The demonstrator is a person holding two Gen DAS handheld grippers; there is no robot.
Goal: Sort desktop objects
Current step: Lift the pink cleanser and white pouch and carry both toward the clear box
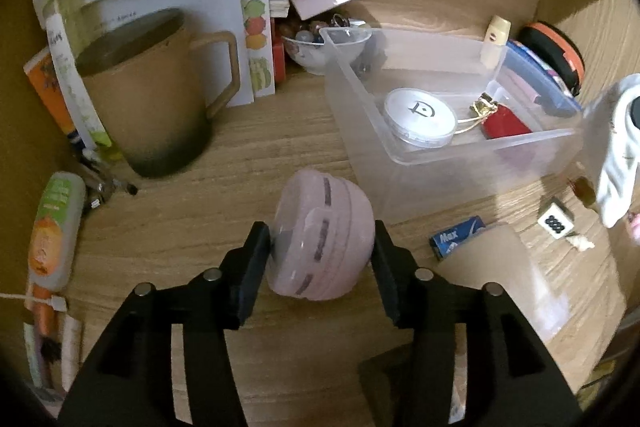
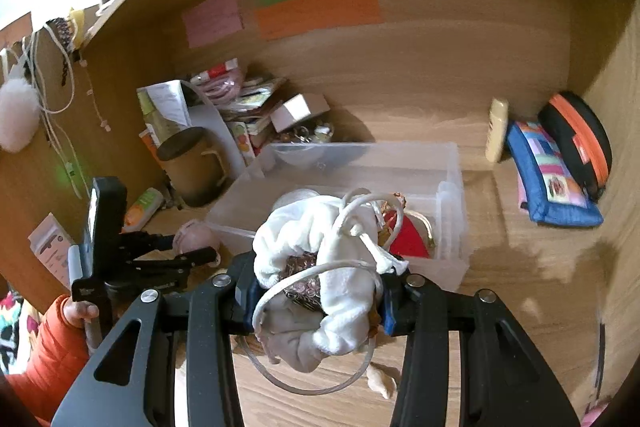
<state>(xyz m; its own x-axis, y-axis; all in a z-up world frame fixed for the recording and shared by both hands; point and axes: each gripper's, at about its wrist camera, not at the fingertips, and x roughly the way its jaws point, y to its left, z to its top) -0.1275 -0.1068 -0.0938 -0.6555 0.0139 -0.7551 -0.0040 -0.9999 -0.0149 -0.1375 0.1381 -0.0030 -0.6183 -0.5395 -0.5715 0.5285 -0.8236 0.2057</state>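
Note:
A round pink case (image 1: 320,239) sits between the black pads of my left gripper (image 1: 322,241), which is shut on it just in front of the clear plastic bin (image 1: 360,115). In the right wrist view that left gripper (image 2: 196,247) holds the pink case (image 2: 198,233) at the bin's near left corner. My right gripper (image 2: 316,291) is shut on a white drawstring pouch (image 2: 320,243) with a looped cord, raised over the bin's (image 2: 452,163) front edge. The pouch (image 1: 618,155) also shows at the right of the left wrist view. Inside the bin lie a round white container (image 1: 420,117) and a red item (image 1: 506,123).
A brown mug (image 1: 152,95) stands left, with papers and boxes behind it. A bowl of beads (image 1: 316,55) sits behind the bin. A blue Max box (image 1: 456,237) and a die (image 1: 556,221) lie right. A blue pouch (image 2: 548,183) and orange-black case (image 2: 576,143) lean at the right wall.

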